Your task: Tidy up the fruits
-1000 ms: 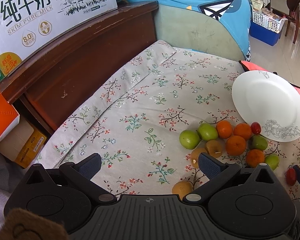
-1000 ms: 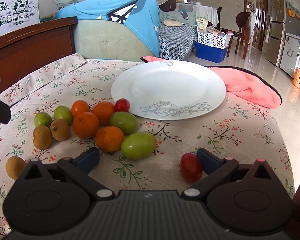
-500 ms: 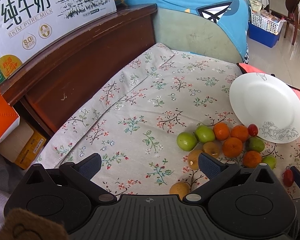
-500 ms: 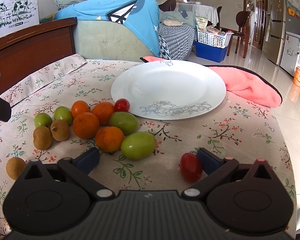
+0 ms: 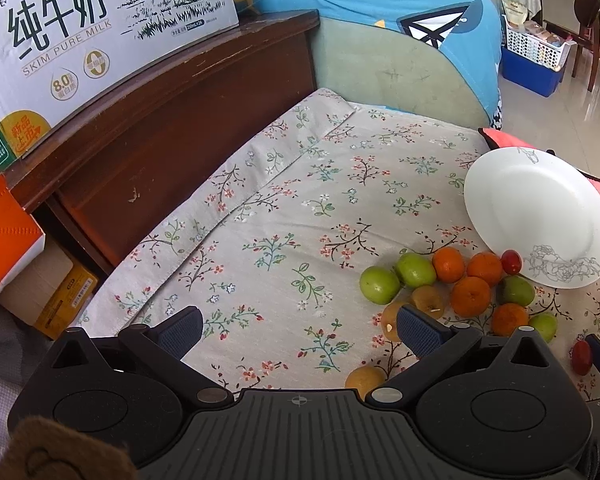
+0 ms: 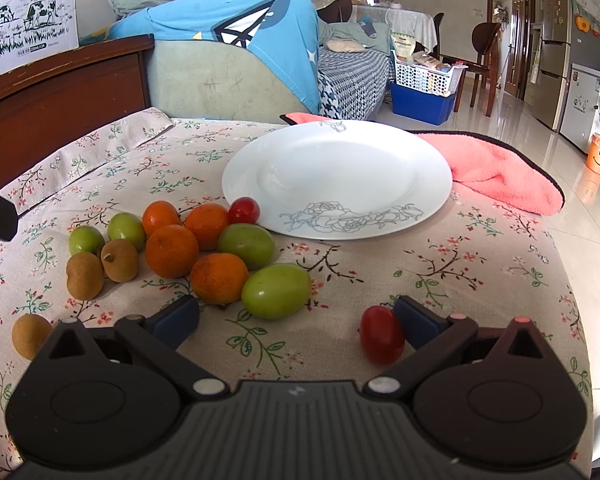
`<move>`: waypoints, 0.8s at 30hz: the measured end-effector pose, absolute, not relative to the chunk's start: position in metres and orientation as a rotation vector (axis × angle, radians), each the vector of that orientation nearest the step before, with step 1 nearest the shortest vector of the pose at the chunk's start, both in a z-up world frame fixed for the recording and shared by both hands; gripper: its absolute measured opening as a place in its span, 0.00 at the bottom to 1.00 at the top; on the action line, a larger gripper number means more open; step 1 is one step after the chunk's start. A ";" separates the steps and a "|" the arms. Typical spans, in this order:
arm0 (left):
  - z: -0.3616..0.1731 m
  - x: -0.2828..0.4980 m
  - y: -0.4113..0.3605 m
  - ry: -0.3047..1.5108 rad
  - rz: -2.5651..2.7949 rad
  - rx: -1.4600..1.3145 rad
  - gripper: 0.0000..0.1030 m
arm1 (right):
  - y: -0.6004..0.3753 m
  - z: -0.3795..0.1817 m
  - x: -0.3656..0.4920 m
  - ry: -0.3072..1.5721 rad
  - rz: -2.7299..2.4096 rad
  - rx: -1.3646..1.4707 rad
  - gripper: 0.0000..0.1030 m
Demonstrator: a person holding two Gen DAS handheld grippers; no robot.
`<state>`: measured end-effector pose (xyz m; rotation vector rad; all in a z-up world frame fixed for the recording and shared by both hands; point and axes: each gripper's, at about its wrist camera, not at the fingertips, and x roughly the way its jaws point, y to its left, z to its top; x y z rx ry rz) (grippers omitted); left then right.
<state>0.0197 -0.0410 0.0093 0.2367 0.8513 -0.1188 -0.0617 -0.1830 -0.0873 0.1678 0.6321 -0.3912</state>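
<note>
A white plate [image 6: 336,176] lies empty on the floral cloth; it also shows in the left wrist view [image 5: 540,216]. Beside it lies a cluster of oranges [image 6: 172,250], green fruits [image 6: 276,290], brown fruits [image 6: 85,276] and a red tomato [image 6: 244,210]. My right gripper [image 6: 296,318] is open, low over the cloth, with a second red tomato [image 6: 381,340] lying against its right finger. My left gripper [image 5: 300,326] is open and empty above bare cloth, left of the fruit cluster [image 5: 470,296].
A pink towel [image 6: 496,168] lies behind the plate at the table's right edge. A wooden headboard [image 5: 160,120] with a milk carton box [image 5: 80,28] borders the left. A cushion under a blue cover [image 6: 228,60] stands at the back.
The left gripper has drawn slightly back and up, so the fruits and plate sit a little lower and farther in its view. The right gripper and the tomato have not moved.
</note>
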 end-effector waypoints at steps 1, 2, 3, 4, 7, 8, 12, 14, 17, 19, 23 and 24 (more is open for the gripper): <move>0.009 0.020 -0.041 0.851 -0.120 0.236 1.00 | -0.183 -0.087 -0.062 0.632 -0.391 0.169 1.00; 0.009 0.020 -0.041 0.851 -0.120 0.235 1.00 | -0.183 -0.087 -0.061 0.632 -0.392 0.167 1.00; 0.009 0.020 -0.041 0.851 -0.119 0.236 1.00 | -0.183 -0.087 -0.062 0.632 -0.391 0.167 1.00; 0.009 0.020 -0.040 0.852 -0.119 0.235 1.00 | -0.183 -0.087 -0.062 0.632 -0.391 0.167 1.00; 0.009 0.019 -0.041 0.854 -0.117 0.235 1.00 | -0.183 -0.087 -0.062 0.632 -0.391 0.167 1.00; 0.008 0.019 -0.041 0.856 -0.118 0.237 1.00 | -0.183 -0.087 -0.062 0.632 -0.392 0.167 1.00; 0.004 0.017 -0.042 0.865 -0.125 0.258 1.00 | -0.183 -0.087 -0.062 0.635 -0.391 0.167 1.00; 0.004 0.017 -0.042 0.868 -0.129 0.263 1.00 | -0.184 -0.085 -0.063 0.656 -0.375 0.167 1.00; 0.006 0.017 -0.041 0.863 -0.137 0.254 1.00 | -0.186 -0.075 -0.055 0.777 -0.331 0.182 0.99; 0.007 0.017 -0.041 0.857 -0.135 0.254 1.00 | -0.189 -0.066 -0.044 0.885 -0.302 0.166 0.99; 0.012 0.019 -0.036 0.837 -0.117 0.259 1.00 | -0.197 -0.046 -0.047 0.915 -0.306 0.228 0.99; 0.014 0.020 -0.035 0.831 -0.111 0.256 1.00 | -0.199 -0.037 -0.051 0.881 -0.320 0.238 0.99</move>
